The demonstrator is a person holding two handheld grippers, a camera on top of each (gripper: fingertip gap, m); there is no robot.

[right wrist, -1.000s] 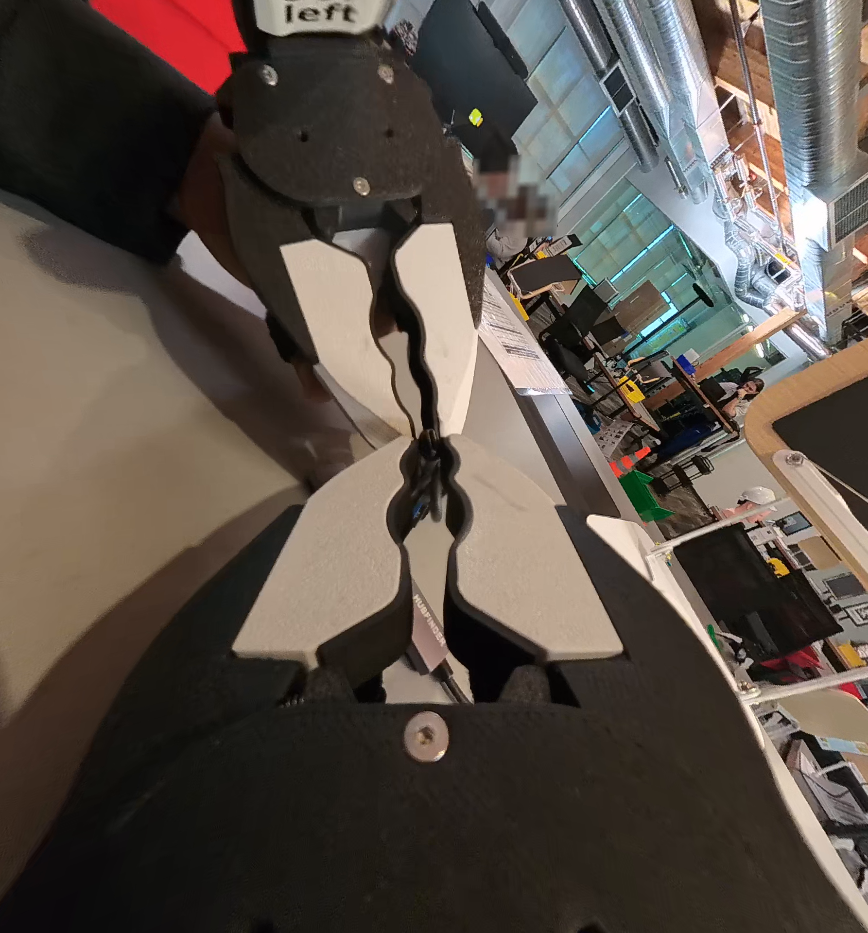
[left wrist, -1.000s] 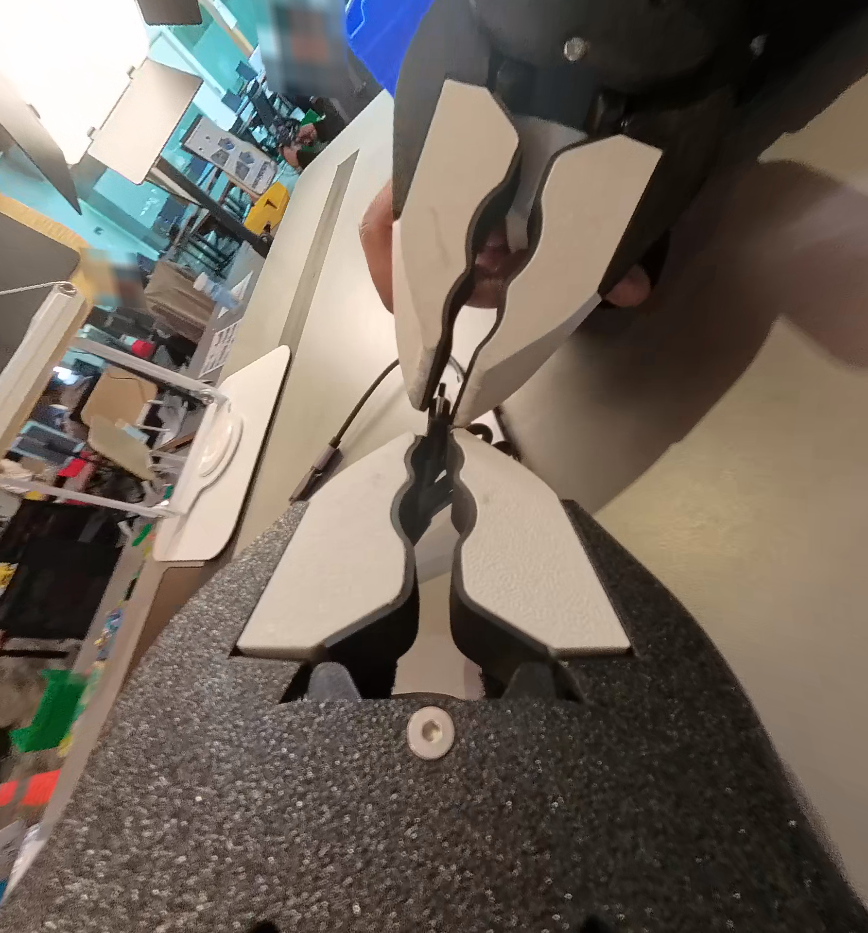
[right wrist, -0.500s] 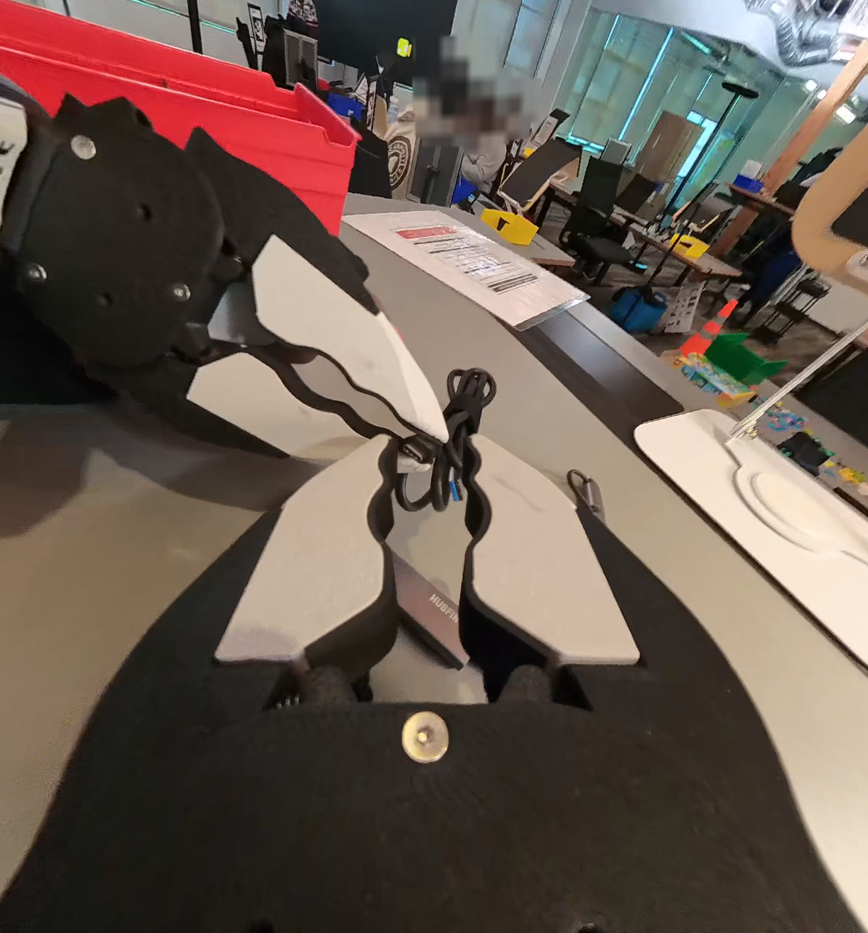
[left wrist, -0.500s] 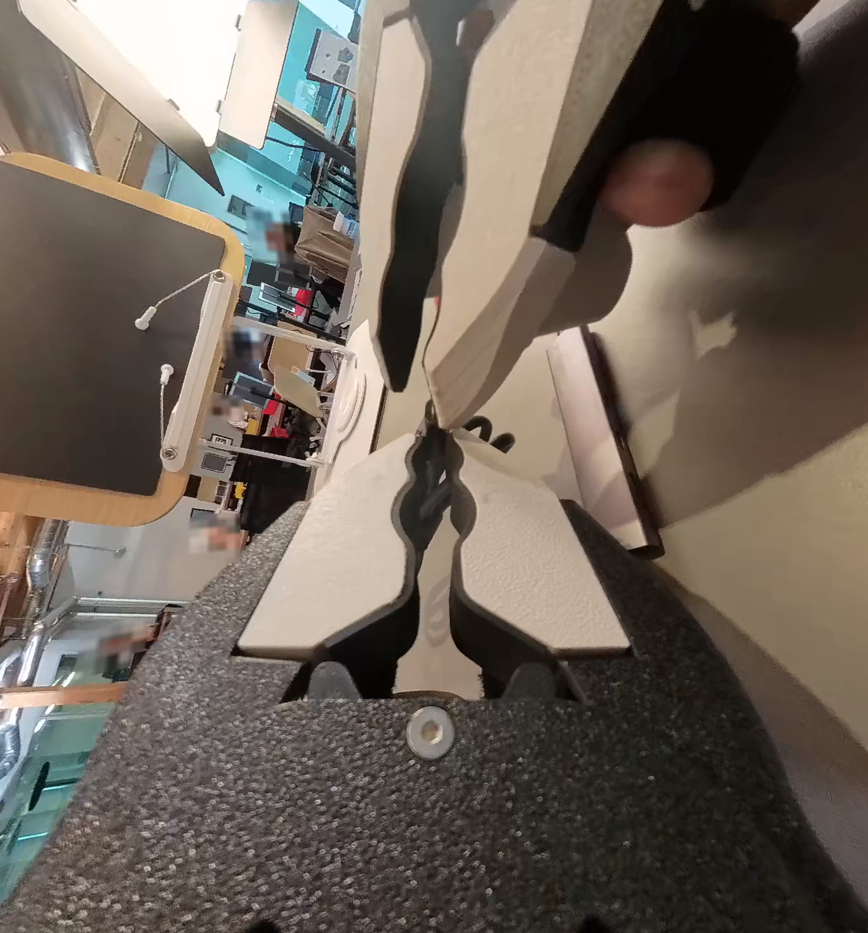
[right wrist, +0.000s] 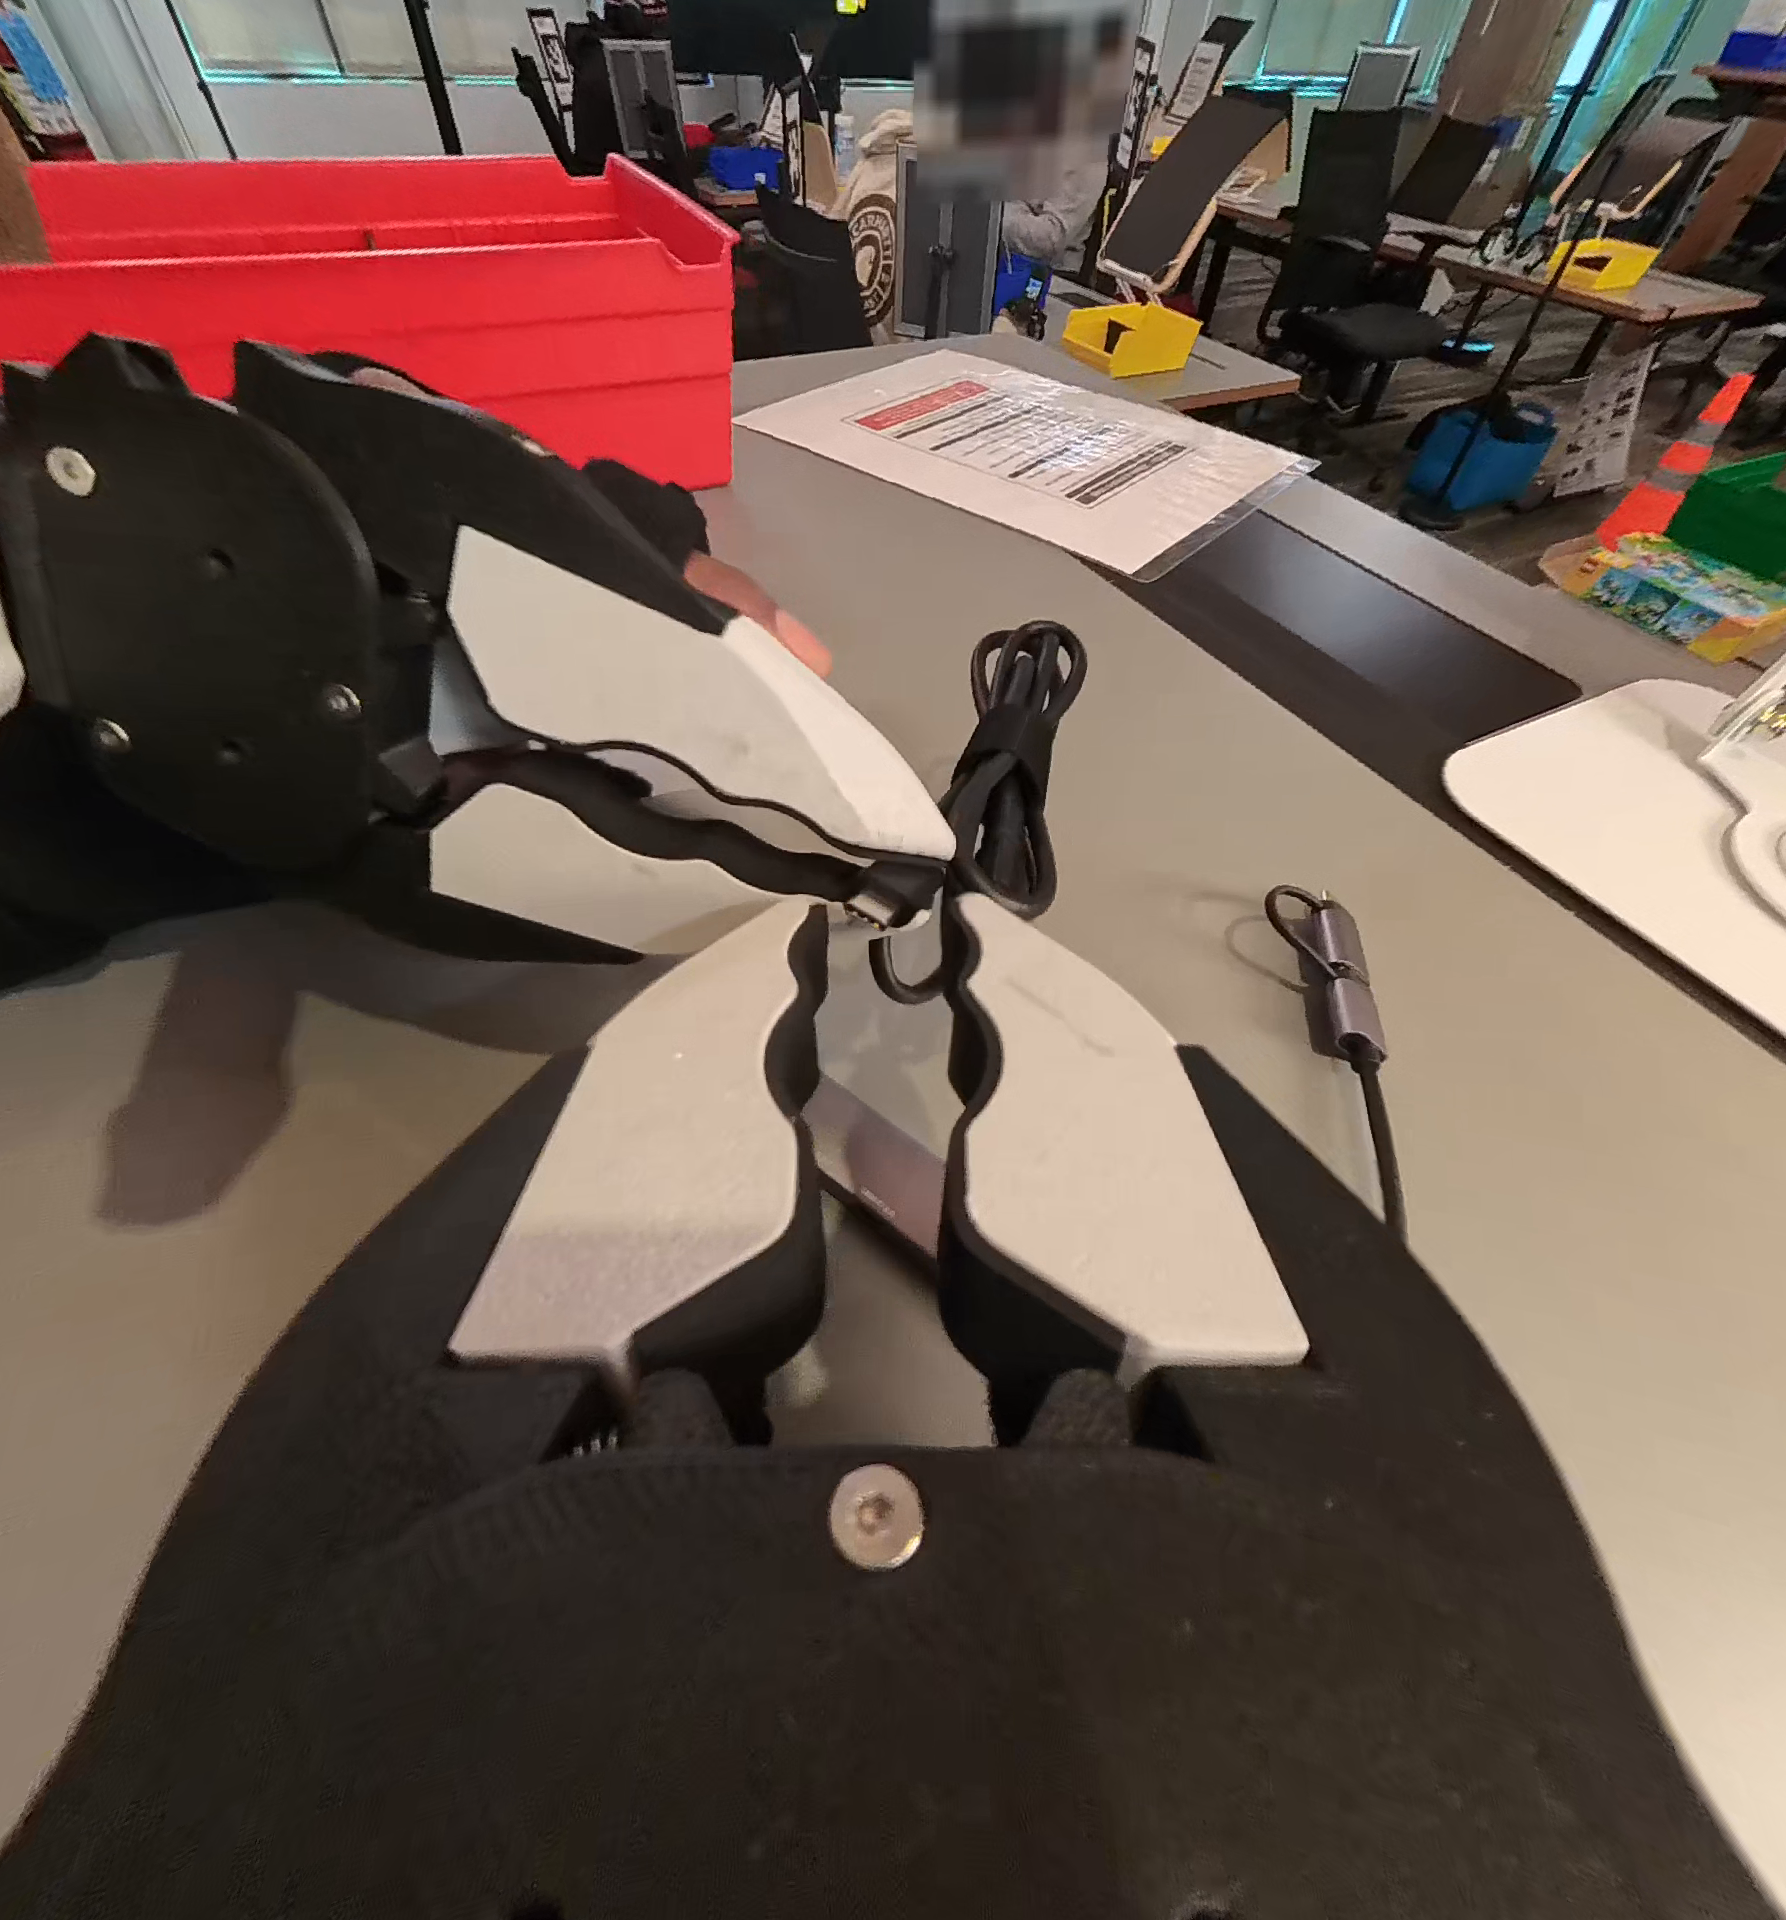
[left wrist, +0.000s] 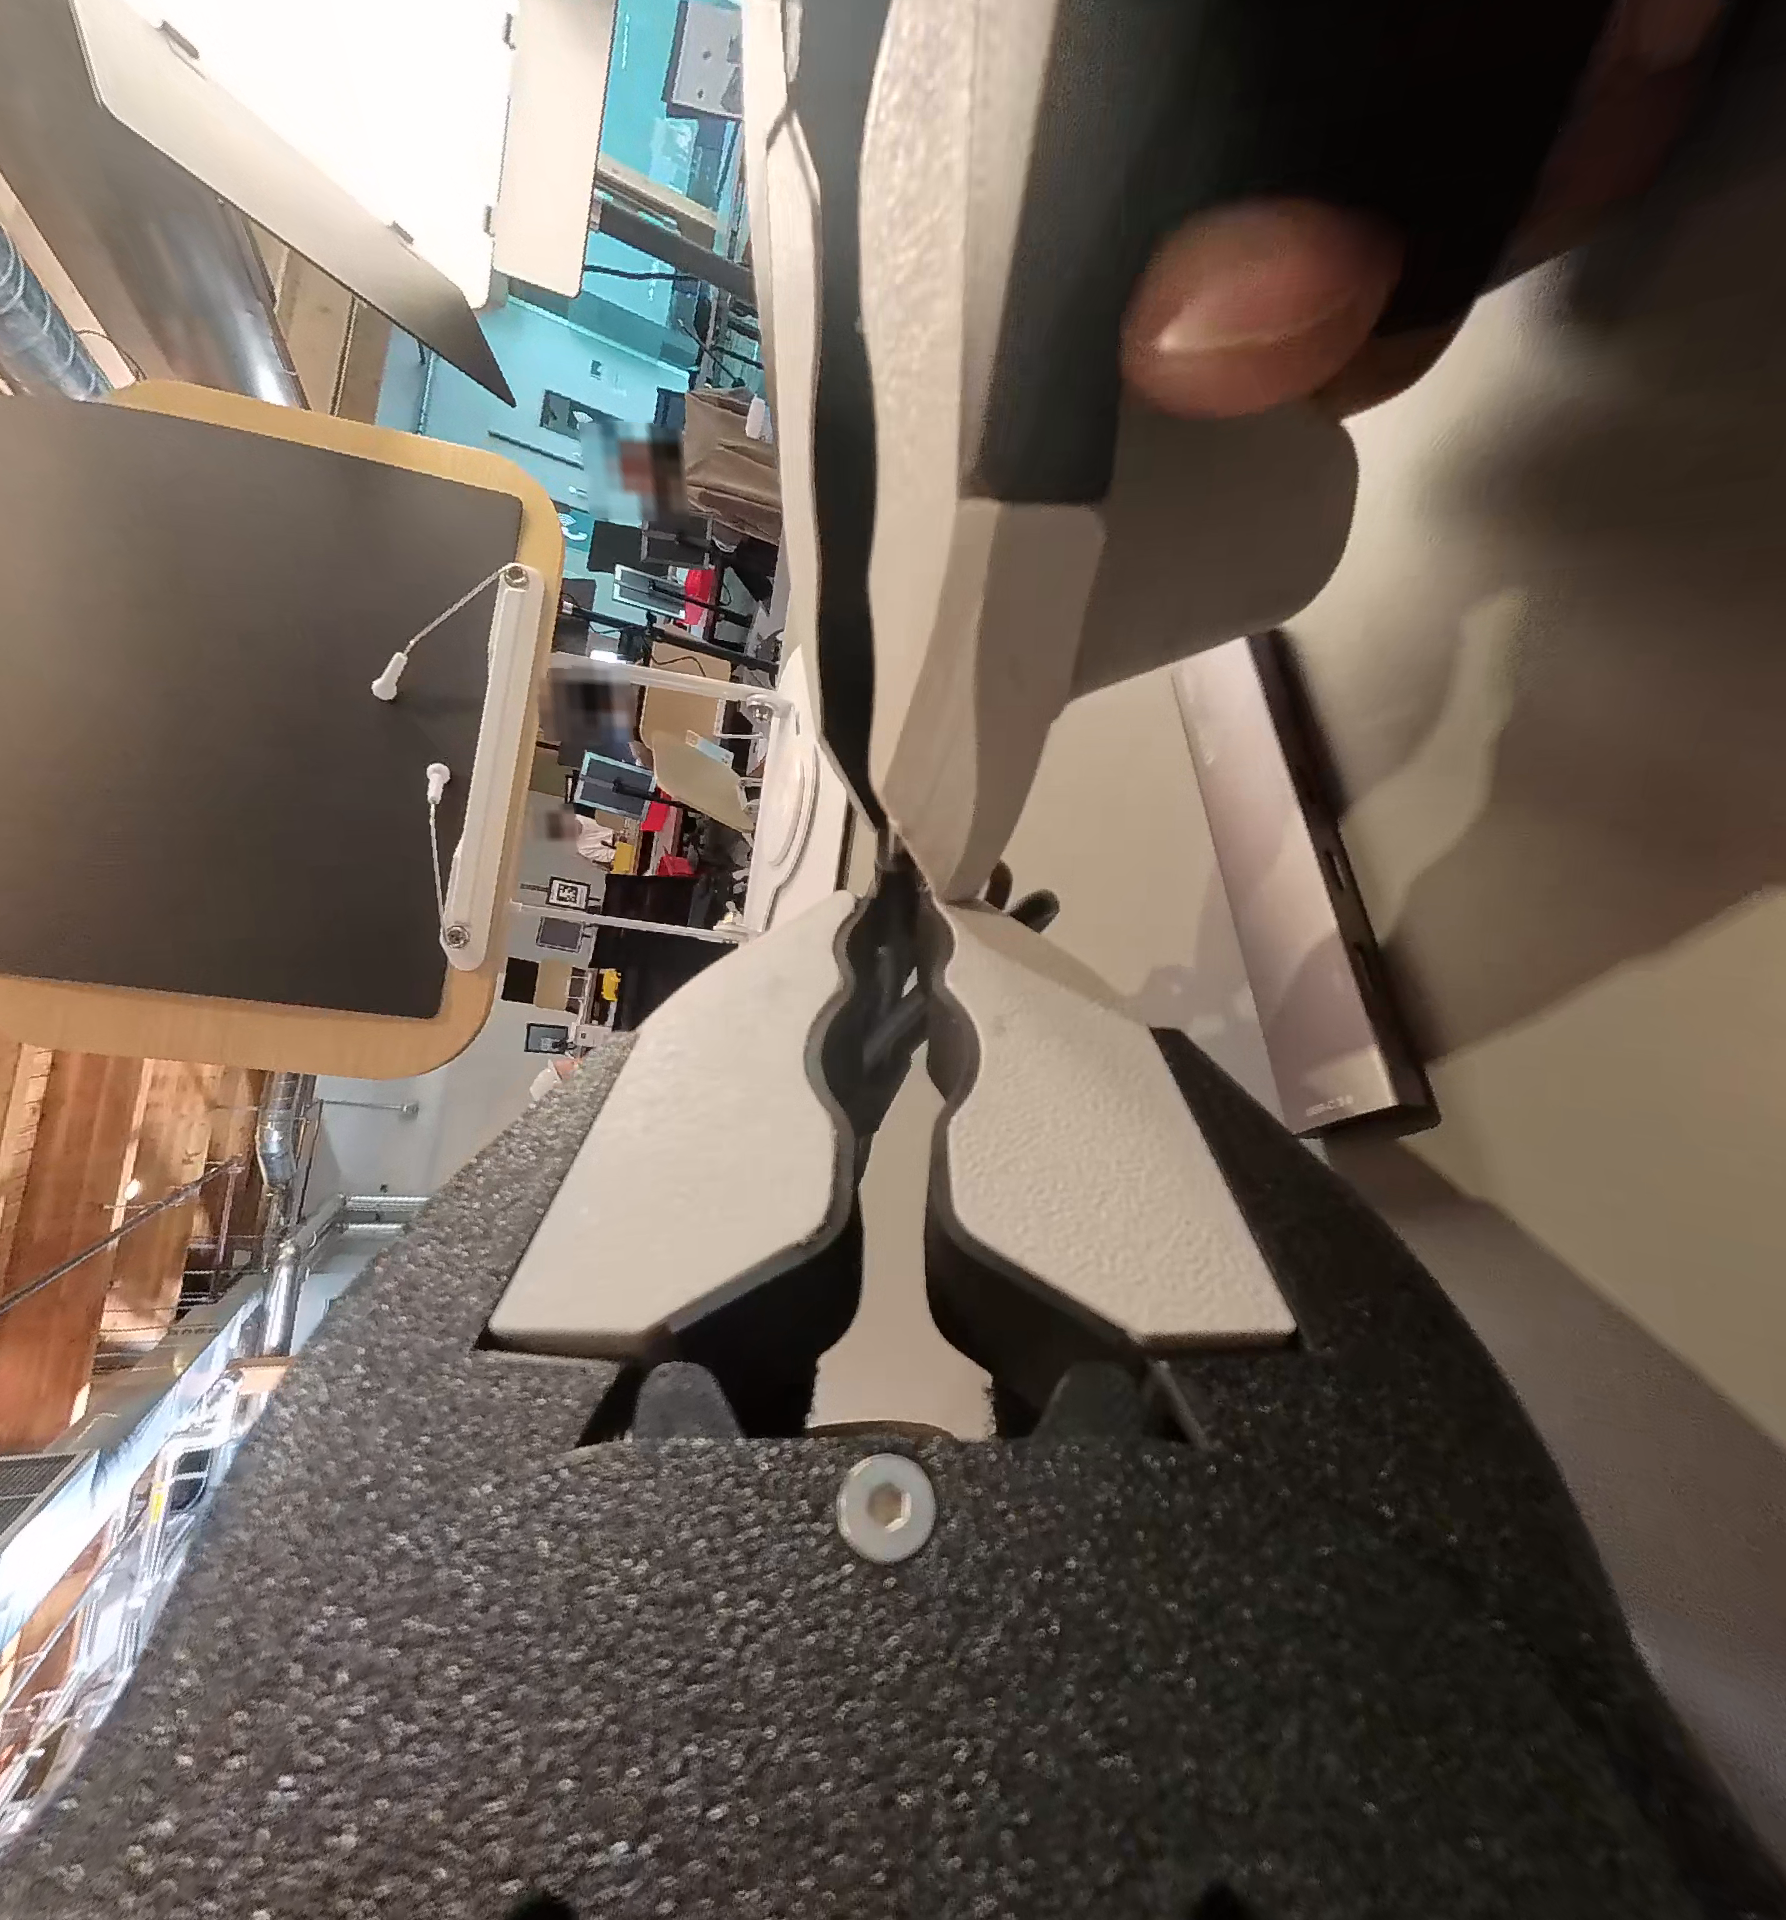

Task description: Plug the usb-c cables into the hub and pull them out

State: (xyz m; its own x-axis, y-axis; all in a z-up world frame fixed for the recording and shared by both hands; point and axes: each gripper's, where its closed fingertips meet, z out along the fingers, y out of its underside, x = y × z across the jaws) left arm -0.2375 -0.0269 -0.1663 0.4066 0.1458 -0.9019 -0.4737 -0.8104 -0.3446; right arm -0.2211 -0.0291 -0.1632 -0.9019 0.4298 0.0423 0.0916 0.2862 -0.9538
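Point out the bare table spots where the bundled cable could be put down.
Bare table lies between the printed sheet and the black cable bundle, also left of the right gripper, under the left gripper. Crowded: the middle, with both grippers, the hub, and the grey adapter beside the white base.

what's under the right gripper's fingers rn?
A grey hub lies flat on the table beneath the right gripper; only a strip shows between the fingers. Its ports on that side are covered.
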